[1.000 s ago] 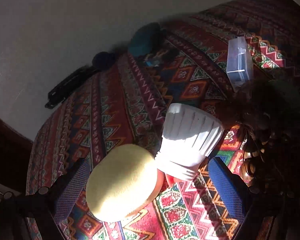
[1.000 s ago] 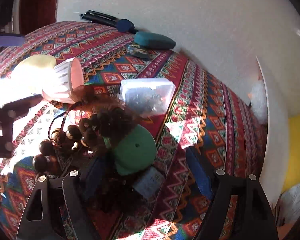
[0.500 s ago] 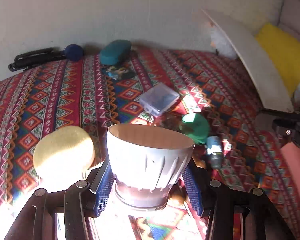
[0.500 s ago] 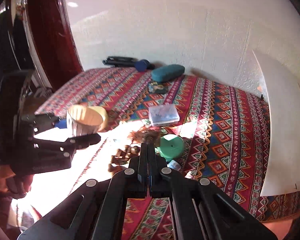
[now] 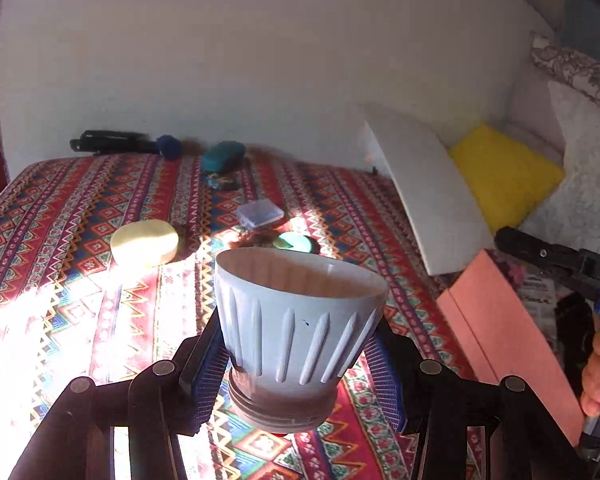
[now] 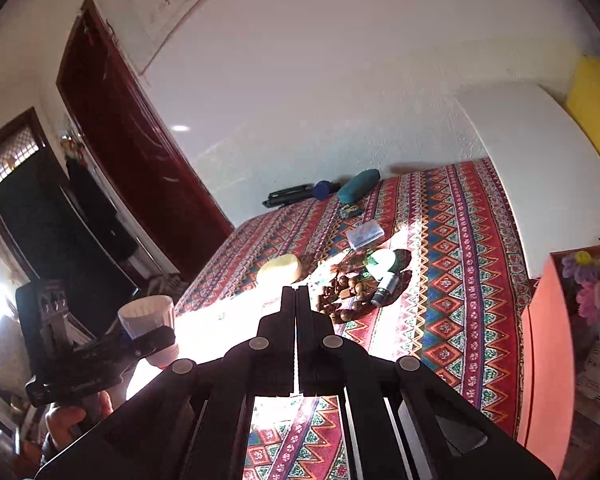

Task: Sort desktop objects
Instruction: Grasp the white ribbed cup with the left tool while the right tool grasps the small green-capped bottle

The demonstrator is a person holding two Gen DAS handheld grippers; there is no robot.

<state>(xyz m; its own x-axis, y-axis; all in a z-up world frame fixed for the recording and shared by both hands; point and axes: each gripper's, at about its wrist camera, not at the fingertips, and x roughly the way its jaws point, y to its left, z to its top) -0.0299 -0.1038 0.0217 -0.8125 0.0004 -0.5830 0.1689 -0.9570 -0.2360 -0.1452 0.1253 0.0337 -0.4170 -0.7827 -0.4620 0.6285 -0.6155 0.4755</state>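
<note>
A white ribbed cup (image 5: 296,320) stands upright between my left gripper's blue pads (image 5: 208,372), held above the patterned cloth (image 5: 100,216). The left gripper (image 5: 296,364) is shut on its lower part; in the right wrist view the cup (image 6: 148,314) hangs at the left, off the table's near corner. My right gripper (image 6: 297,292) is shut and holds nothing, raised well above the table. On the cloth lie a yellow round sponge (image 5: 145,242), a clear plastic box (image 5: 260,213), a green lid (image 6: 382,260), wooden beads (image 6: 340,292) and a small bottle (image 6: 384,284).
A teal case (image 5: 223,156), a blue ball (image 5: 169,147) and a black folded tripod (image 5: 108,142) lie along the wall. A white board (image 5: 424,192) leans at the right, with a pink box (image 6: 548,344) near it and a yellow cushion (image 5: 504,172) behind.
The left gripper closed on the cup, turned it upright and lifted it back from the table. The right gripper shut and rose away from the beads.
</note>
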